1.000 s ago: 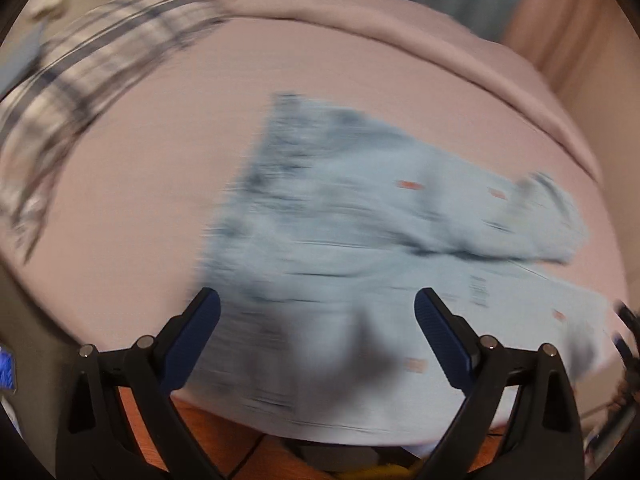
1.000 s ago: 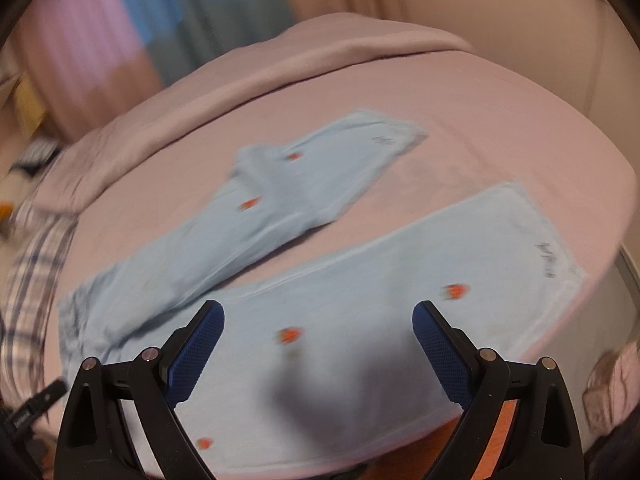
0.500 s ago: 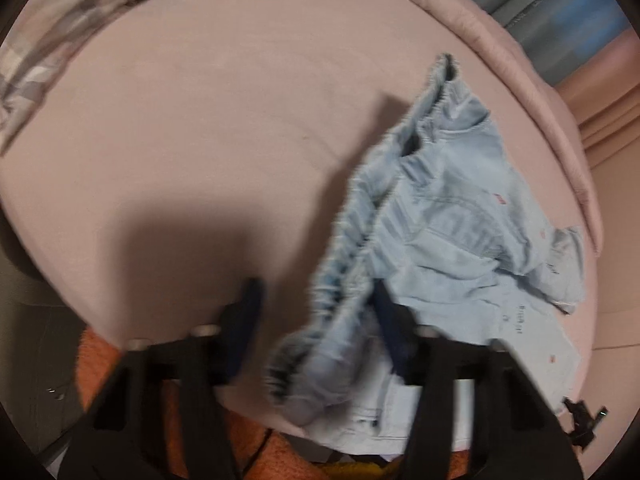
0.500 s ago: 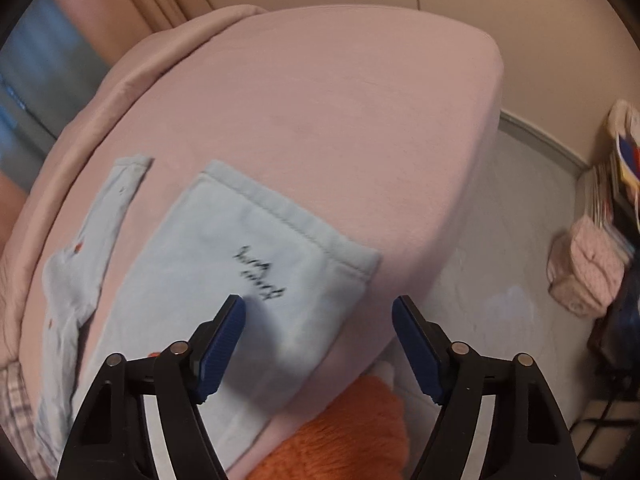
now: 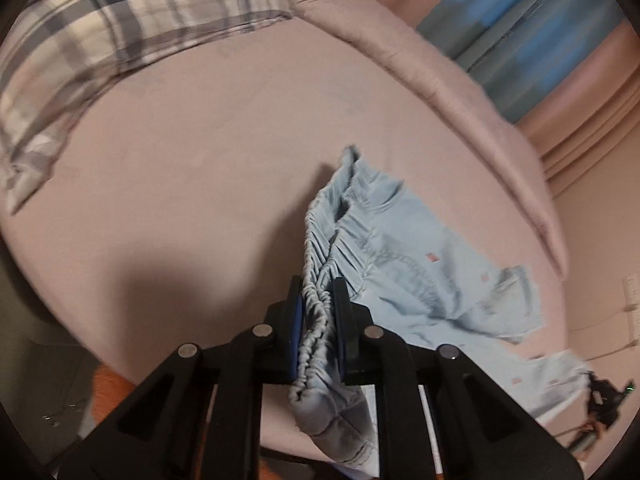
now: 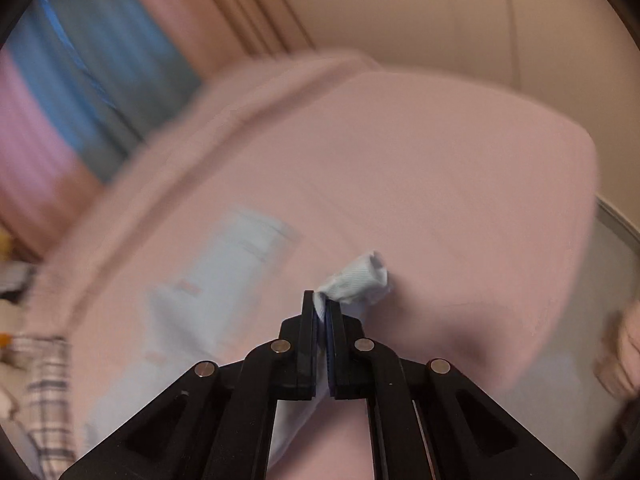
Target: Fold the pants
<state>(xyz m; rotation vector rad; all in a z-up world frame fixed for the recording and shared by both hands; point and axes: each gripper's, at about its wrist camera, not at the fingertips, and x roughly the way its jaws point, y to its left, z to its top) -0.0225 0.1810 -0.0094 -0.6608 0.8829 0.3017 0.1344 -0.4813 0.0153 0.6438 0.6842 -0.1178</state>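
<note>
One pair of light-blue cotton pants [image 5: 404, 264] lies on the pink bed [image 5: 208, 168]. Left tongs [image 5: 318, 312] clamp its gathered waistband at six o'clock; right tongs [image 6: 322, 316] pinch one leg hem. One plaid pillow [image 5: 120, 20] sits at eleven o'clock.

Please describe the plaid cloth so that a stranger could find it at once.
Look at the wide pink bed. The plaid cloth lies at its far left corner, apart from the light blue pants. Only it has grey and cream checks.

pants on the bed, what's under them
The light blue pants lie on the pink bed sheet, waistband clamped in the left tongs. Anything beneath the fabric is covered.
</note>
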